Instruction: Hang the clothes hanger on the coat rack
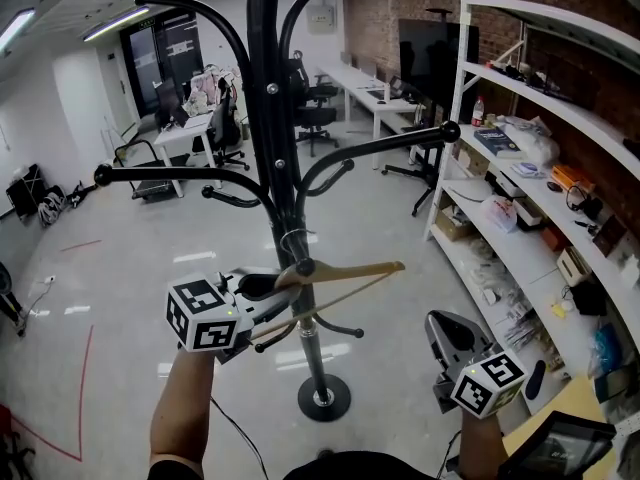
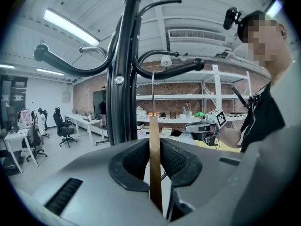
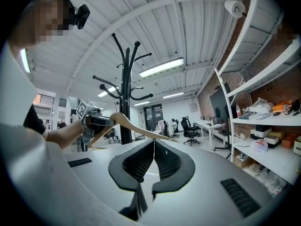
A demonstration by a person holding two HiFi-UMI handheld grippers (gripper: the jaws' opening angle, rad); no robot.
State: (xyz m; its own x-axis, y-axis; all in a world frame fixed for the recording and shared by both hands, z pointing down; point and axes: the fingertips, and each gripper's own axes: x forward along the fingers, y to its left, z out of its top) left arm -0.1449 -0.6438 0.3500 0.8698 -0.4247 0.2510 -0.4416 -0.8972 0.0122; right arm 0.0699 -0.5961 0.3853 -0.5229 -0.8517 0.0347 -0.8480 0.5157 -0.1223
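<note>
Two grippers show. The left gripper's (image 1: 268, 294) jaws clamp one shoulder of a wooden hanger (image 1: 350, 272) beside the black coat rack (image 1: 275, 118), its wire hook close against the pole. The right gripper (image 1: 447, 324), well apart, has its jaws closed on nothing.

1. The coat rack (image 1: 268, 118) is glossy black.
2. The clothes hanger (image 1: 350, 269) is light tan wood.
3. The left gripper (image 1: 272, 290) and right gripper (image 1: 440, 323) are grey, and their cubes carry black-and-white square markers.
4. The shelving (image 1: 560, 110) is white, and the brick wall (image 1: 380, 8) is reddish-brown.
</note>
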